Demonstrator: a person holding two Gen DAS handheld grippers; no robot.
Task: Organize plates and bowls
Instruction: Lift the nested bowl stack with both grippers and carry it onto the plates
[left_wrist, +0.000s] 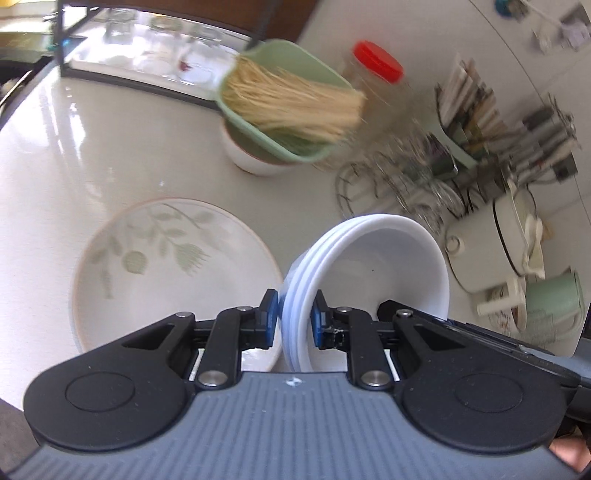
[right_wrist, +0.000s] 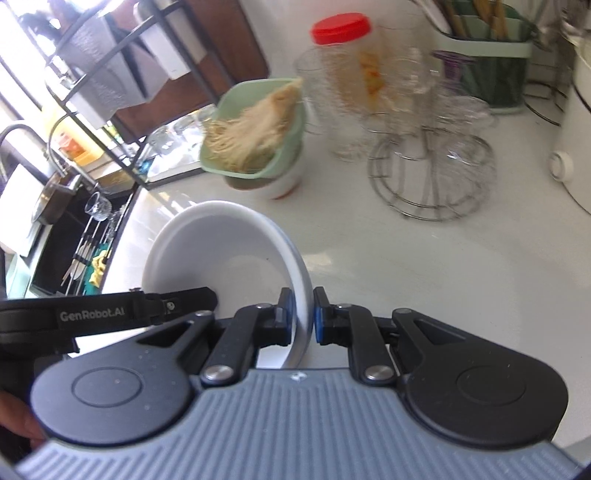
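Observation:
My left gripper is shut on the rim of a stack of white bowls, held tilted above the white counter. My right gripper is shut on the opposite rim of the same white bowls; the left gripper's black body shows at the far rim. A leaf-patterned plate lies flat on the counter just left of the bowls. A green square dish of dry noodles sits on a white bowl further back, also in the right wrist view.
A red-lidded jar, a wire glass rack with glasses, a green utensil holder, a white pot and mugs stand at the right. A black shelf frame and a sink are on the left.

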